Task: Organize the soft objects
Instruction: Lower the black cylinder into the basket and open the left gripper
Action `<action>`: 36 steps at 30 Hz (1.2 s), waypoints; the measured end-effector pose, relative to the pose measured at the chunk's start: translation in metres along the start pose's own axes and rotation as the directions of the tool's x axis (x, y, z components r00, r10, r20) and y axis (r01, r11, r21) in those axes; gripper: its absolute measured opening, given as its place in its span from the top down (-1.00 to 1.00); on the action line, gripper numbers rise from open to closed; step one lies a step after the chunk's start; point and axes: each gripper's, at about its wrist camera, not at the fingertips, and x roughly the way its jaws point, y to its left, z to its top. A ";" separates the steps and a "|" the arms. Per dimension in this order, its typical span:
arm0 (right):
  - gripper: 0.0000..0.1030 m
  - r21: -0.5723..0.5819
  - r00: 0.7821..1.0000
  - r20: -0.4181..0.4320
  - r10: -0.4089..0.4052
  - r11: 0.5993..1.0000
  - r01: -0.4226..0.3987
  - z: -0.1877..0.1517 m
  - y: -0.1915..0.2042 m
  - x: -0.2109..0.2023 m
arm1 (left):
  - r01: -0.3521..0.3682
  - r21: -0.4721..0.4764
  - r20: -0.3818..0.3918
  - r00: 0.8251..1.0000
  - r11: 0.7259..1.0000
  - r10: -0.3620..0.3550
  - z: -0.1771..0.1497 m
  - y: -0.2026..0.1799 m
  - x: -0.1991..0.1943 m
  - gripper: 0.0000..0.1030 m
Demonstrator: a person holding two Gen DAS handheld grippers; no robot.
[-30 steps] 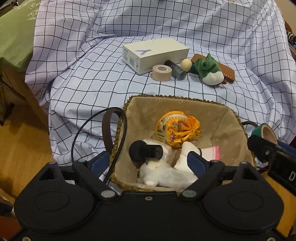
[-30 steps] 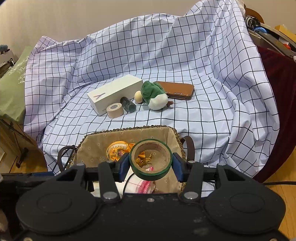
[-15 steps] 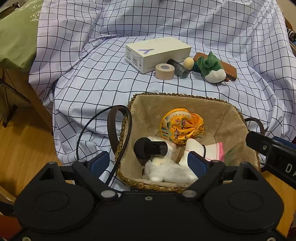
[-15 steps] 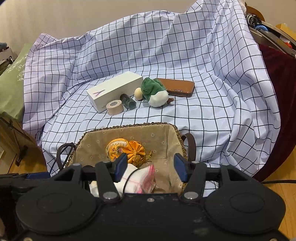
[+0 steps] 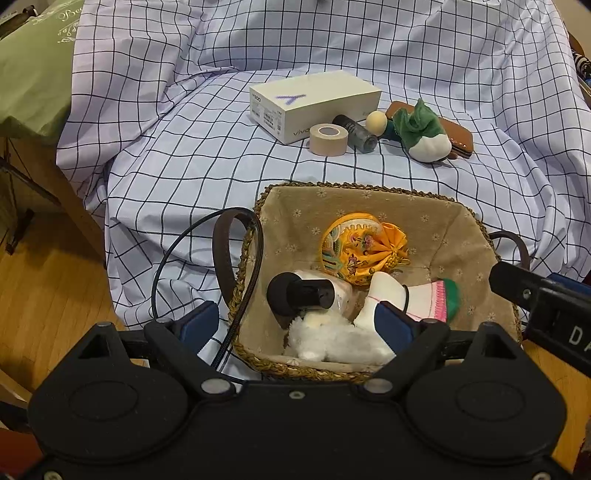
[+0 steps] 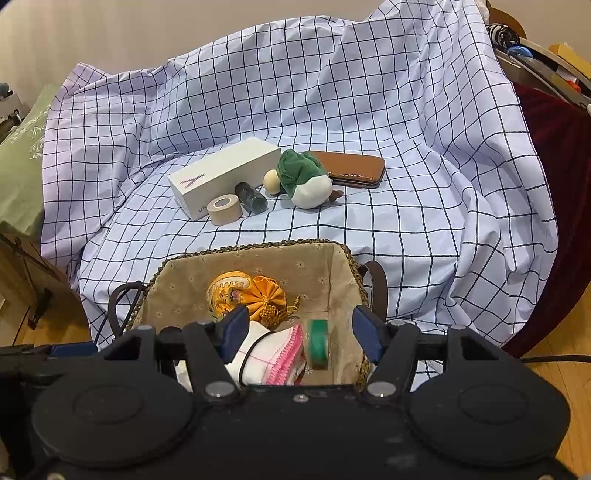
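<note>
Beige wall (image 6: 110,33), wooden floor (image 5: 48,295), checked sheet (image 6: 369,92)

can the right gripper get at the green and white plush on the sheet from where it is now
Probably yes. The right gripper is open and empty over the basket, and the green and white plush lies uncovered on the sheet beyond it. Only the basket's far rim lies between; the wallet and small ball crowd its sides.

Black left tool (image 5: 297,325), blue pads (image 5: 391,325), silver screws, possibly lettering
</note>
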 end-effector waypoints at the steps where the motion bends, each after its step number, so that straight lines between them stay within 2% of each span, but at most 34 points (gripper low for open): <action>1: -0.21 0.000 1.000 -0.003 -0.002 1.000 0.002 0.000 0.000 0.001 | 0.000 0.001 -0.001 1.000 1.000 0.000 0.000 0.000 0.000 -0.71; 36: -0.29 0.016 0.999 -0.030 -0.014 1.000 0.015 -0.002 -0.002 0.004 | 0.001 0.002 -0.013 1.000 1.000 -0.001 -0.001 0.000 0.001 -0.71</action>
